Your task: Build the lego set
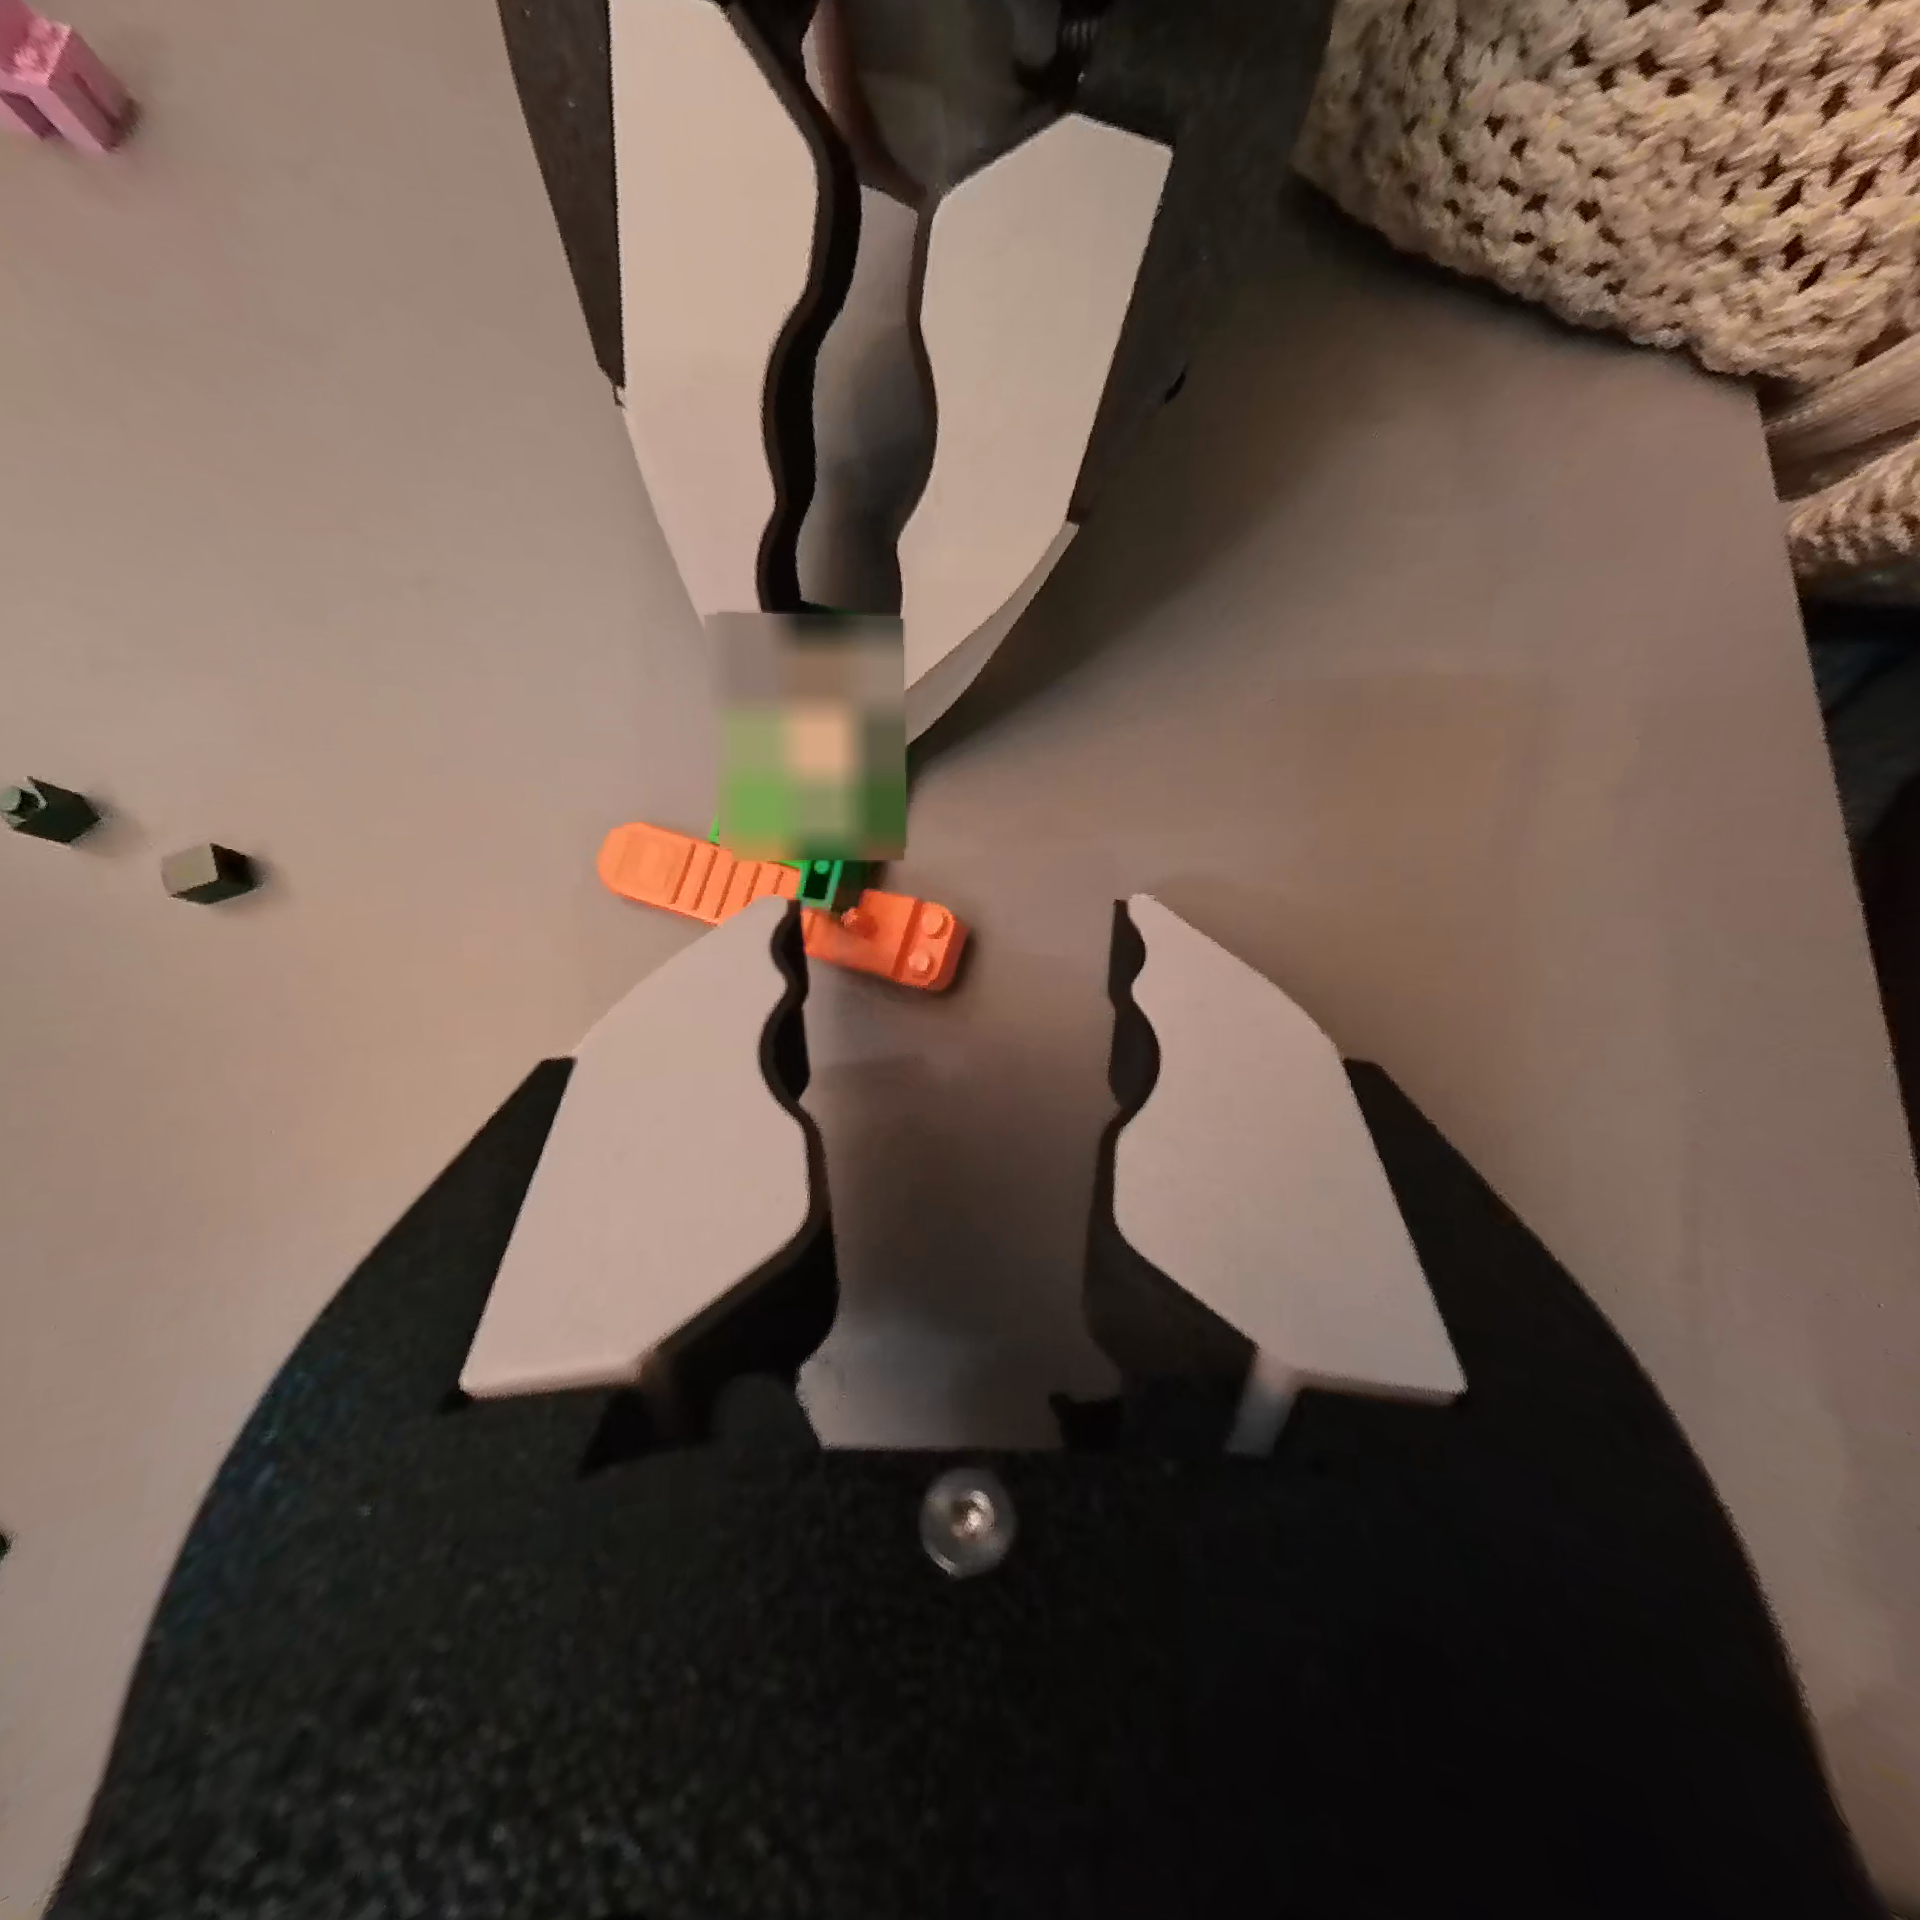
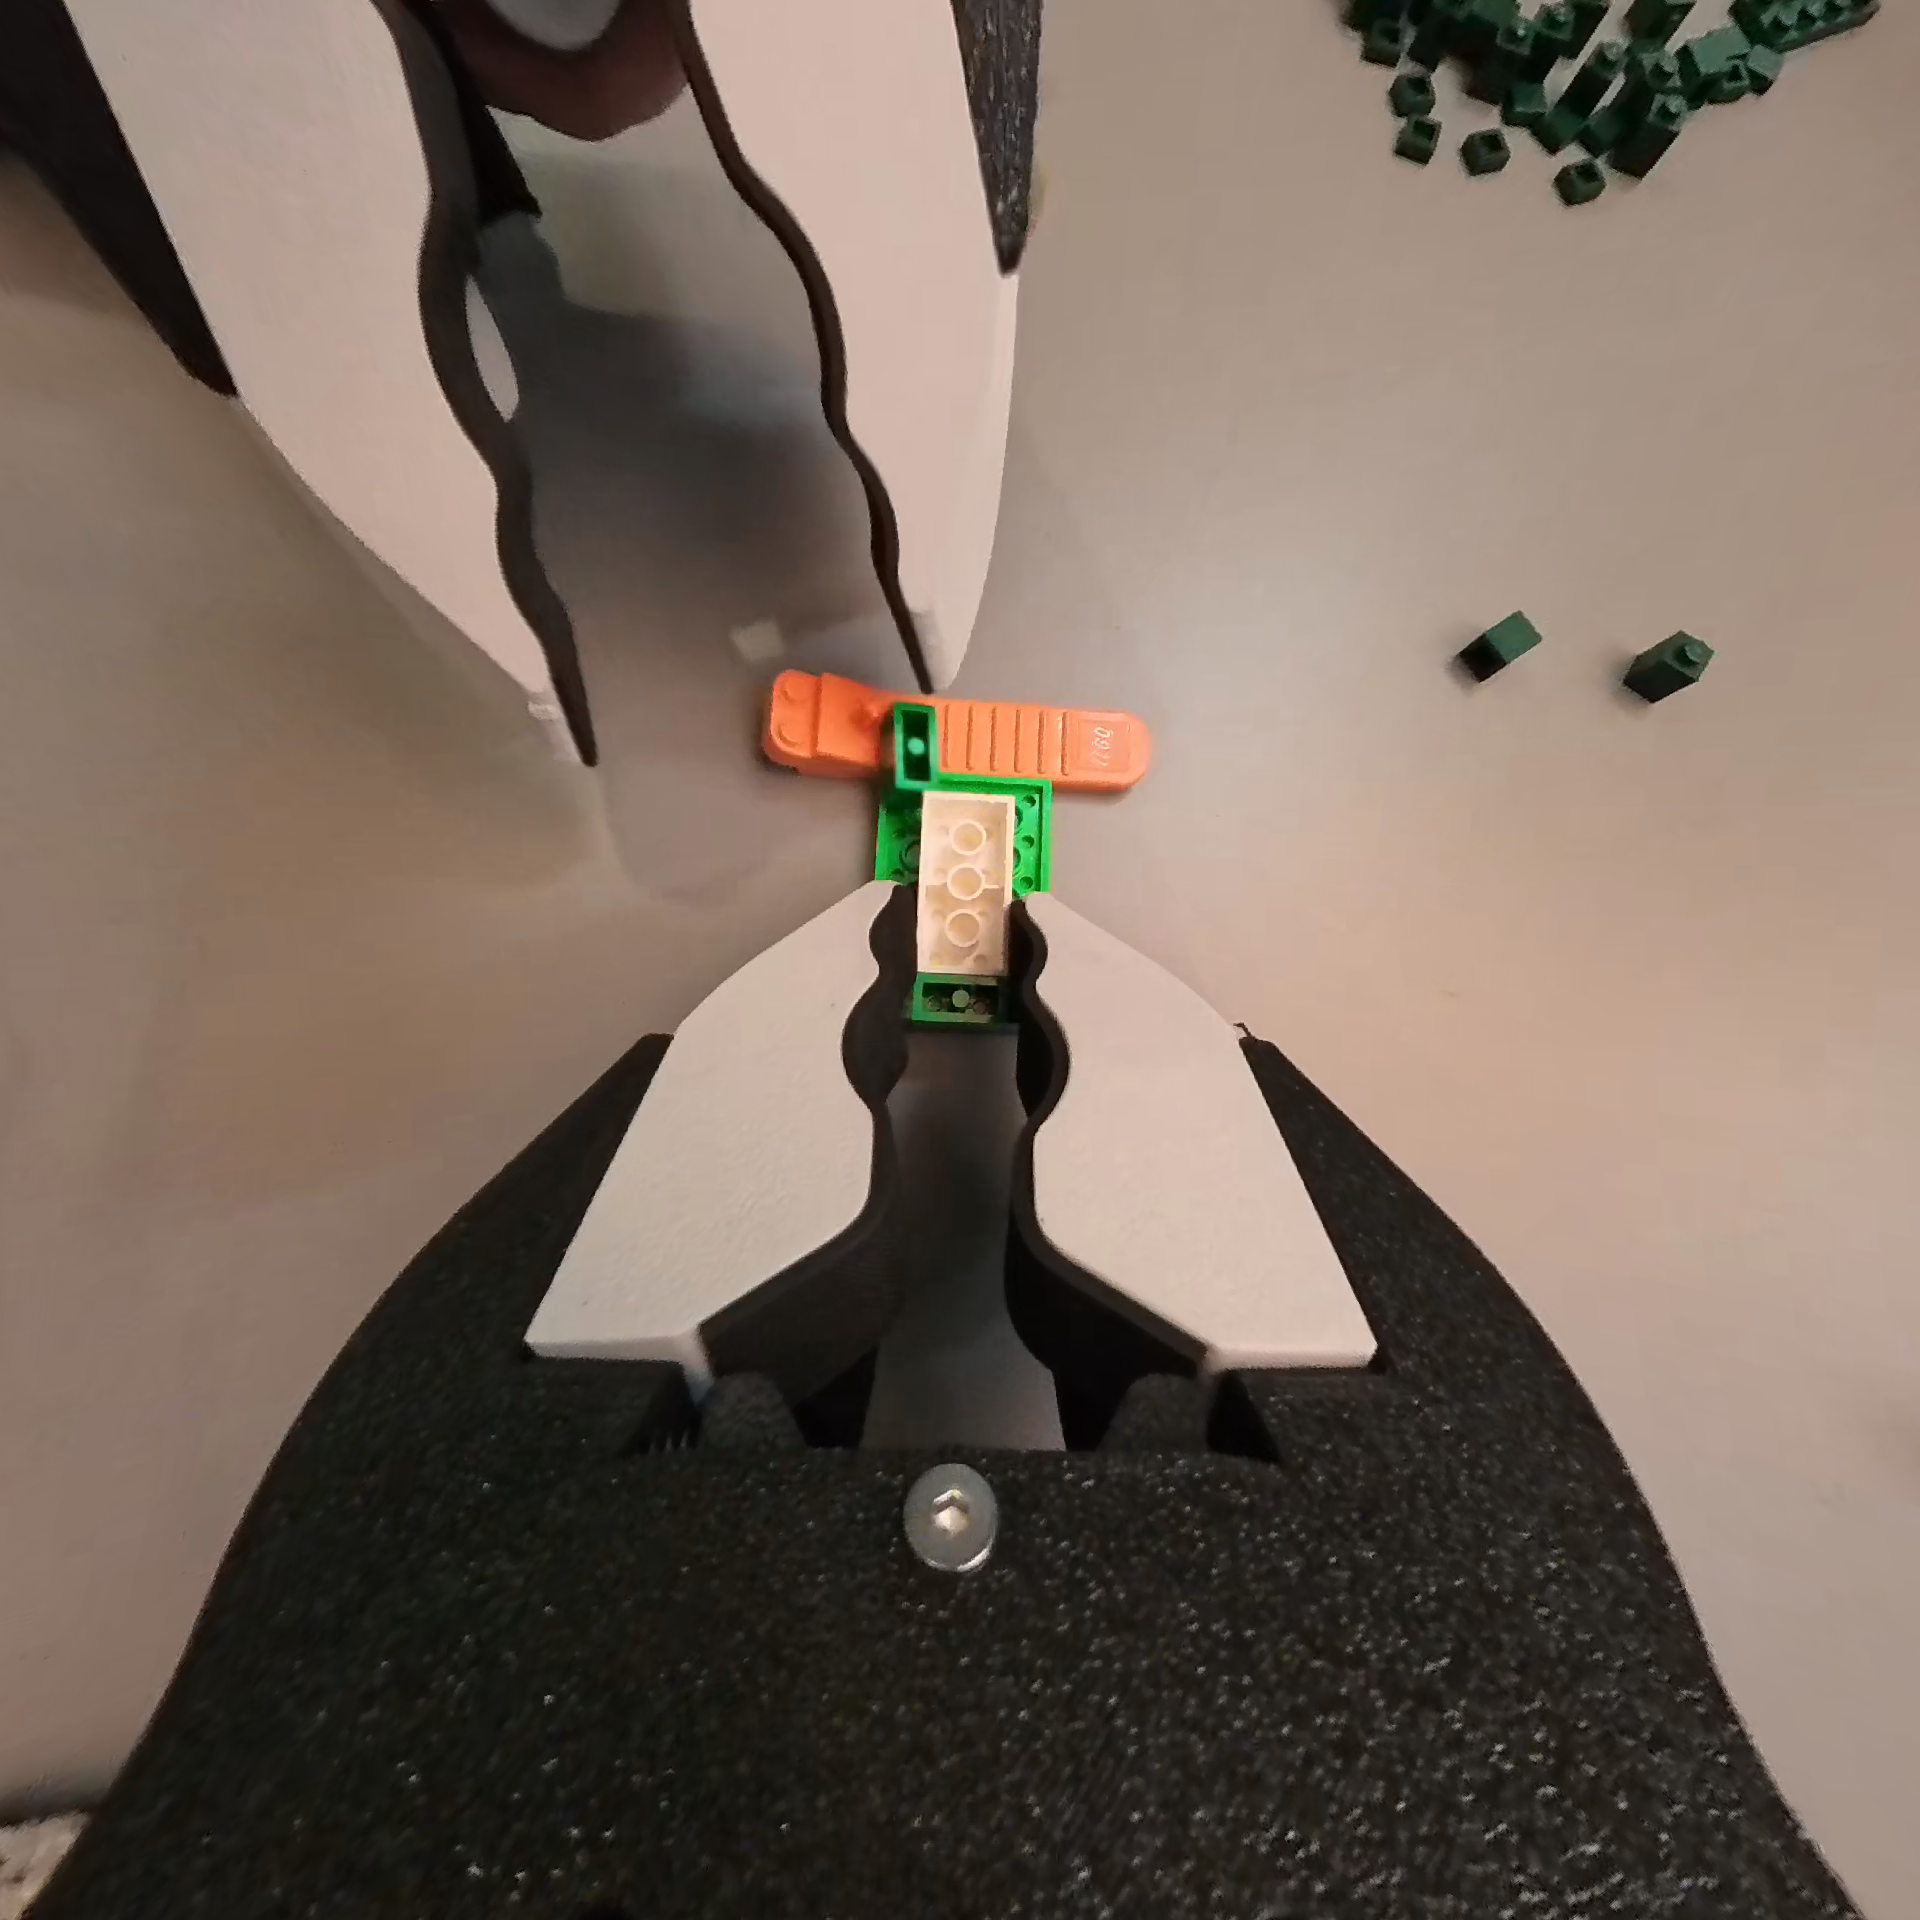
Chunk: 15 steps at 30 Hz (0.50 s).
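Green-and-white lego assembly (image 2: 964,894) being clenched by R gripper (image 2: 956,925), hanging over orange separator (image 2: 1039,750); L gripper (image 1: 951,914) gaping, empty. Risk: off-centre grip, assy twisting loose w/ pressure.

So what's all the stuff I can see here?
Green-and-white assembly: one, bright green with a white brick, between the right gripper's fingers.
Orange tool: one, lying on the table just beyond the assembly.
Dark green bricks: two loose ones on the table, plus a pile farther off.
Pink piece: one, far corner of the left view.
Knitted fabric: one, cream, at the table's edge.
Table: one, grey-beige.
Left gripper: one, open, empty.
Right gripper: one, shut on the assembly.
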Each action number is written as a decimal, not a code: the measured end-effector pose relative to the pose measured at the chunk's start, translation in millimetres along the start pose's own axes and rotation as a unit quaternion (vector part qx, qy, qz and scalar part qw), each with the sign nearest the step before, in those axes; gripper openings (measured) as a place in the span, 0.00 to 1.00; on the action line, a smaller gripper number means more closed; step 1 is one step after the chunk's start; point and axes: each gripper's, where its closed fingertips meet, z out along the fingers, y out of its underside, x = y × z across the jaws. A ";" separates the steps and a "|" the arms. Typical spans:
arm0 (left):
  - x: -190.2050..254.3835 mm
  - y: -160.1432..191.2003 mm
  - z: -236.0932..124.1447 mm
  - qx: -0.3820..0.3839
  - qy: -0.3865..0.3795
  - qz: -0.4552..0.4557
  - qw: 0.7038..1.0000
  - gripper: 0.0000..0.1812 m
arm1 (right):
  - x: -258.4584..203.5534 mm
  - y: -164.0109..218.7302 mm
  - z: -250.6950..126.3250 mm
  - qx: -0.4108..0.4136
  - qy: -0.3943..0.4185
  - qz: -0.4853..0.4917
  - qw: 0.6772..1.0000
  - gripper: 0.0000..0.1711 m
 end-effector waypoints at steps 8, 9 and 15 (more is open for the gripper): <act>5.4 -4.3 -3.0 -0.004 0.018 0.020 1.000 0.27 | 0.0 -0.1 -0.2 0.003 -0.001 0.002 1.000 0.10; 6.2 -4.2 -3.0 -0.007 0.025 0.021 0.999 0.27 | 0.0 -0.2 -0.2 0.003 -0.001 0.003 1.000 0.10; 4.0 1.1 1.5 -0.035 0.035 0.034 0.998 0.26 | -0.1 -0.3 -0.3 0.005 -0.001 0.002 1.000 0.10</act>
